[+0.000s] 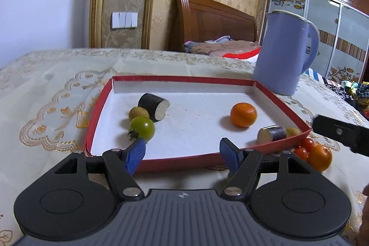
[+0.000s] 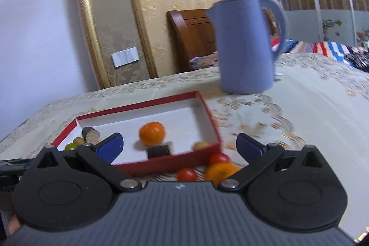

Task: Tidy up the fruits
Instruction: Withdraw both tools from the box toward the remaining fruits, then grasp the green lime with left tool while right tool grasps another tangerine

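Observation:
A red-rimmed white tray (image 1: 147, 79) (image 2: 138, 107) holds an orange (image 1: 243, 114) (image 2: 152, 133), a green tomato (image 1: 142, 128), a small yellow-green fruit (image 1: 138, 112), two dark cut cylinder pieces (image 1: 154, 105) (image 1: 272, 134) and another small yellow fruit (image 1: 293, 131). Outside the tray's near right corner lie two red cherry tomatoes (image 1: 304, 149) (image 2: 187, 174) and a second orange (image 1: 320, 157) (image 2: 219, 171). My left gripper (image 1: 183, 155) is open and empty at the tray's near edge. My right gripper (image 2: 180, 145) is open and empty above the outside fruits.
A blue kettle (image 1: 283, 52) (image 2: 246, 45) stands behind the tray's far right corner. The table has a cream embroidered cloth (image 1: 57, 93). A bed with a wooden headboard (image 1: 207, 17) lies beyond the table.

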Motion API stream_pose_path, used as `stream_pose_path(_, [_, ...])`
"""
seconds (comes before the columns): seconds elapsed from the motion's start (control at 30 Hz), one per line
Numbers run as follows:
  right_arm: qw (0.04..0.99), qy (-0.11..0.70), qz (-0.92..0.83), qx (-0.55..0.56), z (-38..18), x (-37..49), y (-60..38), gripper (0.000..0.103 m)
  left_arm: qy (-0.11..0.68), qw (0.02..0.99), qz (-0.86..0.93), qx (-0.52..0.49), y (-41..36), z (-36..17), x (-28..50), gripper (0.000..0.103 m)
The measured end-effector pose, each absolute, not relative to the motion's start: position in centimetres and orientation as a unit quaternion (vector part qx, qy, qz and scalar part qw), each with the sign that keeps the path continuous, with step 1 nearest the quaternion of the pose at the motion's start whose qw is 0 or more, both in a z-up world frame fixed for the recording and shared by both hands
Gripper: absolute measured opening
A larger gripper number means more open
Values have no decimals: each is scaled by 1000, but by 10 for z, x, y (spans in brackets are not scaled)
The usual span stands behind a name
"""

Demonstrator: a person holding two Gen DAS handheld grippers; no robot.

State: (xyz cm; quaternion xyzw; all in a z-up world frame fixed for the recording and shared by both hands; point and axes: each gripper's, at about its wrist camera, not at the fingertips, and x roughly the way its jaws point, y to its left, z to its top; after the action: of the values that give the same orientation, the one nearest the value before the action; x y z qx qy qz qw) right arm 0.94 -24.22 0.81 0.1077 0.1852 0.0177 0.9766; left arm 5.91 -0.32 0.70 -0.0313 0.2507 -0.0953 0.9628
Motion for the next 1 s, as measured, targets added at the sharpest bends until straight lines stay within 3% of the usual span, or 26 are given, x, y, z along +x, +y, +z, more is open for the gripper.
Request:
stream_pose_path(0.23, [967, 234, -12, 103, -7, -11, -272, 103, 222, 968, -101, -59, -4, 13, 41, 71])
stream_pose_path(0.47, [950, 300, -26, 83, -21, -5, -284, 103, 227, 966, -123, 10, -28, 8, 35, 71])
stream_pose_path(0.67, [949, 305, -44, 71, -23, -1, -278, 103, 251, 960, -122, 32, -37, 0, 40, 71])
stream_pose_path(0.77, [946, 314, -45, 71, -22, 7, -277, 103, 249, 960, -117, 44, -42, -2, 41, 80])
stream_pose_path(1.0, [945, 321, -38, 50, -21, 22, -267, 103, 264, 954, -135, 49, -46, -6, 43, 82])
